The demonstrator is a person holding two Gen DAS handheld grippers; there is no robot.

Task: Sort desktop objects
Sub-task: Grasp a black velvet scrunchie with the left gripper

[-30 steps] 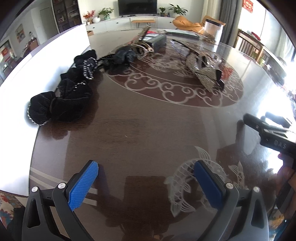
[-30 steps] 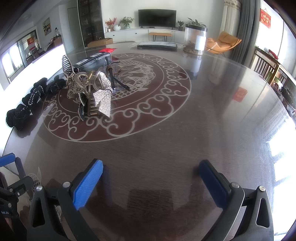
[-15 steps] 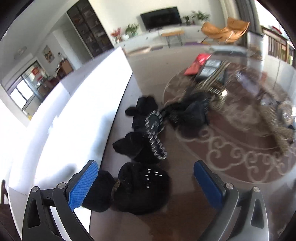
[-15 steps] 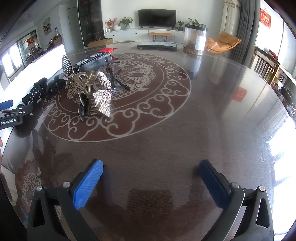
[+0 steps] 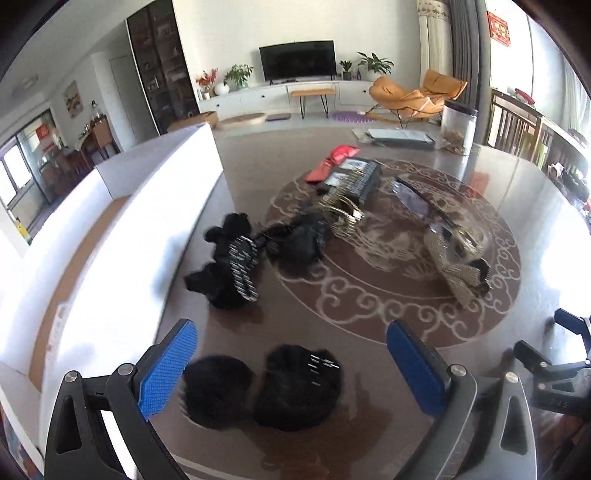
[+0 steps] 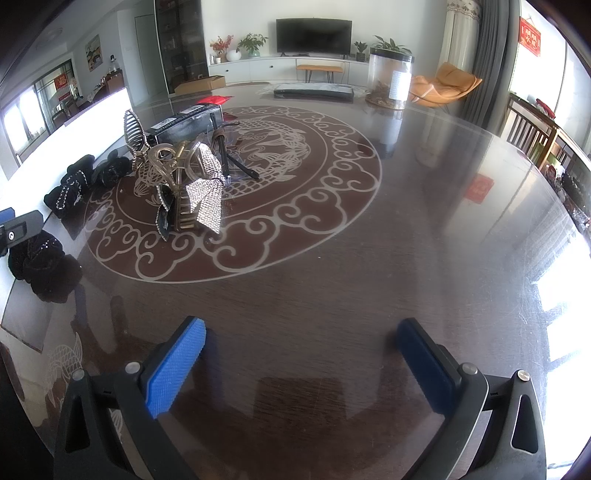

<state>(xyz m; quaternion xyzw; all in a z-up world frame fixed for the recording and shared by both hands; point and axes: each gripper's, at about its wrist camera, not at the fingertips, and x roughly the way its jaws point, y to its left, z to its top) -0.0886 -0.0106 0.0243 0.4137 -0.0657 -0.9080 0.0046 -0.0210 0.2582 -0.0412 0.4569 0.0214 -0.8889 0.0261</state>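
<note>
A home living room is indicated by the television [image 5: 297, 60] at 12 o'clock, potted plants [image 5: 373, 62], and an orange lounge chair [image 5: 415, 95].

From my left wrist camera, the only lettering I can read is "DAS", embossed on the black body of the right gripper [image 5: 554, 354] at the lower right of the frame. The red hanging [image 5: 498, 23] on the wall at upper right carries gold characters, but I cannot make them out. In my right wrist view the same hanging [image 6: 530, 31] sits at upper right, equally unreadable. The black box [image 6: 186, 122] left of centre has a white label, and the clear jar [image 6: 389, 79] a paper label; both are too small to read.
</note>
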